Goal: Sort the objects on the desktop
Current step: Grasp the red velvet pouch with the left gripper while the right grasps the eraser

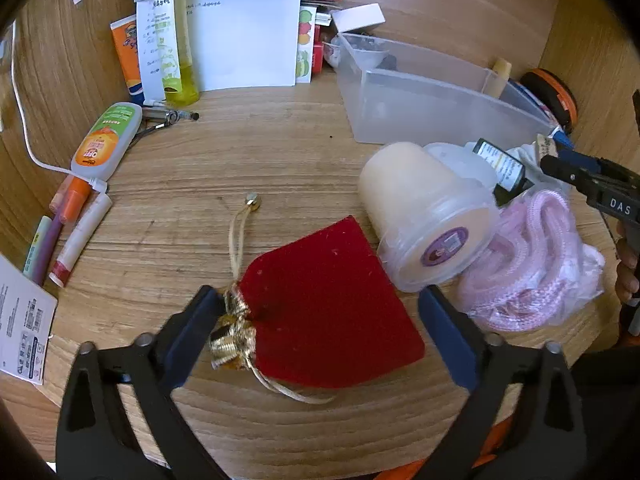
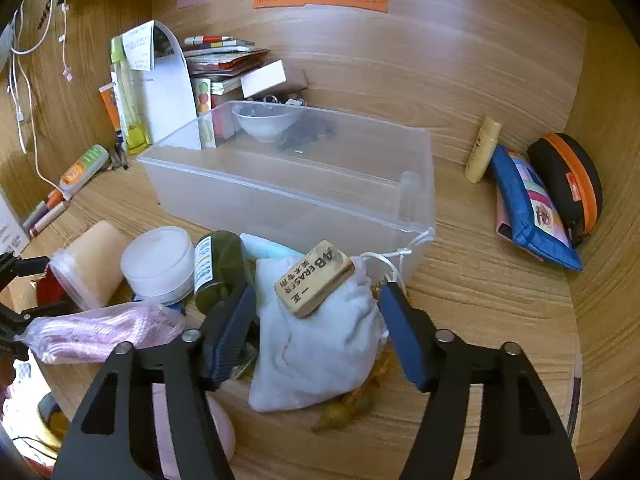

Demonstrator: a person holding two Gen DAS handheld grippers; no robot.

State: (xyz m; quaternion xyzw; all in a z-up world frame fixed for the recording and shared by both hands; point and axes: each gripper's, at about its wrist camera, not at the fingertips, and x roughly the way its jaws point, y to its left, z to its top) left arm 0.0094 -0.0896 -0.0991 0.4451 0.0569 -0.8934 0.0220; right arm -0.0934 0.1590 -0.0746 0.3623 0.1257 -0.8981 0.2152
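Note:
A red velvet pouch [image 1: 328, 304] with a gold tie lies flat on the wooden desk. My left gripper [image 1: 320, 300] stands wide open around it, and the left pad is close to the gold neck. A white cloth pouch [image 2: 320, 352] with a wooden-looking eraser [image 2: 314, 284] on top sits in front of the clear plastic bin [image 2: 280, 196]. My right gripper [image 2: 316, 292] is around it, pads against both sides. That gripper [image 1: 560, 164] also shows at the right edge of the left wrist view.
A cream tub [image 1: 424, 212] lies on its side beside bagged pink rope [image 1: 532, 264], a dark bottle [image 2: 218, 268] and a white jar [image 2: 158, 260]. Pens [image 1: 68, 232], a spray [image 1: 106, 140] and papers line the left. A blue pouch [image 2: 528, 208] and black-orange case [image 2: 568, 176] sit right.

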